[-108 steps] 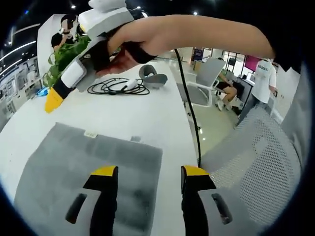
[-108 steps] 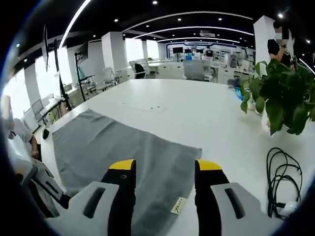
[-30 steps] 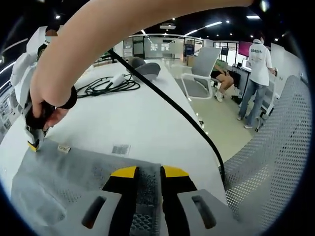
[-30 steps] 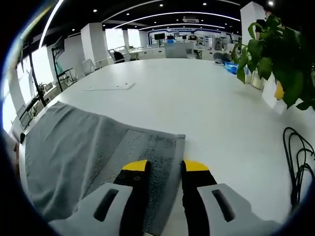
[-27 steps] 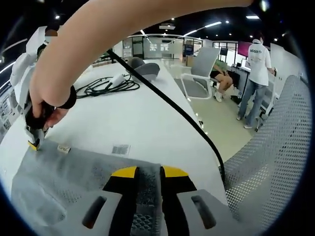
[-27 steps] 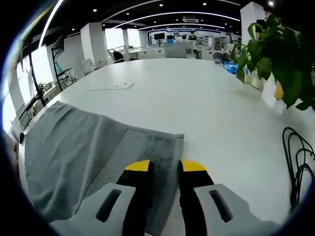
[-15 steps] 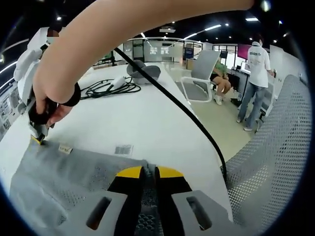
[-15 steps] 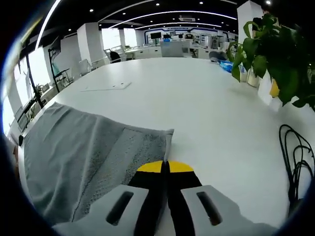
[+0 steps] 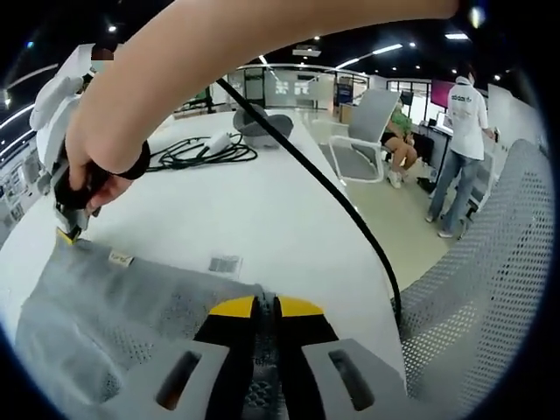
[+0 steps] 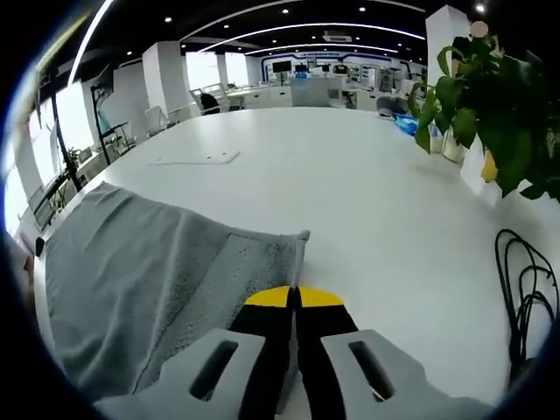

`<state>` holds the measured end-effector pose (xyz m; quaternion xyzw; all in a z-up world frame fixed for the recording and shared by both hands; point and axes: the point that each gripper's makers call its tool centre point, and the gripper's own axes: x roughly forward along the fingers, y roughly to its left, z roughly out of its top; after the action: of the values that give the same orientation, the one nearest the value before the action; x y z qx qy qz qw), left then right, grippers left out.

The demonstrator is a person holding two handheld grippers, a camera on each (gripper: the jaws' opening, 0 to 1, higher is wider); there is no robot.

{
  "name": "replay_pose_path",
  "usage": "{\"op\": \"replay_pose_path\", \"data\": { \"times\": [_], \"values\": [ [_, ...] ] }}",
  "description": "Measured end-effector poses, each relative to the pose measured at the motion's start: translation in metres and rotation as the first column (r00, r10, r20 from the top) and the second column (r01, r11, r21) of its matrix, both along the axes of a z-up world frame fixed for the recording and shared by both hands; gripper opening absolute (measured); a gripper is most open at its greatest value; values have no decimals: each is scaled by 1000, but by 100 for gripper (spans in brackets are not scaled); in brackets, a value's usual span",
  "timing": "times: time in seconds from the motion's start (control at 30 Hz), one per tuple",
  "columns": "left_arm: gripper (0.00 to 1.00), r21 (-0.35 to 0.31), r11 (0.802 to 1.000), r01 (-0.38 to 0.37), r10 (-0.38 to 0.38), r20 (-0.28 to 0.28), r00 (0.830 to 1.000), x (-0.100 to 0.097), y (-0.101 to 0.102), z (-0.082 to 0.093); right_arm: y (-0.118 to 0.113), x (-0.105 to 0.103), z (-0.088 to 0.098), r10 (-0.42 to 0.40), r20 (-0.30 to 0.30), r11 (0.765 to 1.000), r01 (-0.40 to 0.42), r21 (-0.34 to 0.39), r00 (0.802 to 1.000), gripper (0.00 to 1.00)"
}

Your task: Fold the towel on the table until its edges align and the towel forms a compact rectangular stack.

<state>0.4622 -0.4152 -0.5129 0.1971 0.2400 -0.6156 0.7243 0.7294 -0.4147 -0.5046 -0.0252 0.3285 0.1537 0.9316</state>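
White table [image 10: 367, 184] carries the towel [image 10: 131, 271]; both hand-held grippers, left [image 9: 265, 304] and right [image 10: 293, 296], pinch its corners at 6 o'clock. Next, I judge: lift and fold across.

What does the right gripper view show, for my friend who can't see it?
The right gripper has its yellow-tipped jaws shut on the edge of a grey towel lying on a white table. A leafy green plant stands at right, above a black cable.
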Motion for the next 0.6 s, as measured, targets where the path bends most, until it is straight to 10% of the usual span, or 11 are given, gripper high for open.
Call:
{"op": "replay_pose_path", "data": {
  "times": [0.6],
  "values": [
    [7,-105,991,-80,74,-55,996,0,-3,36,0,-2,30,-12,44,1000,12,8,999,0]
  ]
}}
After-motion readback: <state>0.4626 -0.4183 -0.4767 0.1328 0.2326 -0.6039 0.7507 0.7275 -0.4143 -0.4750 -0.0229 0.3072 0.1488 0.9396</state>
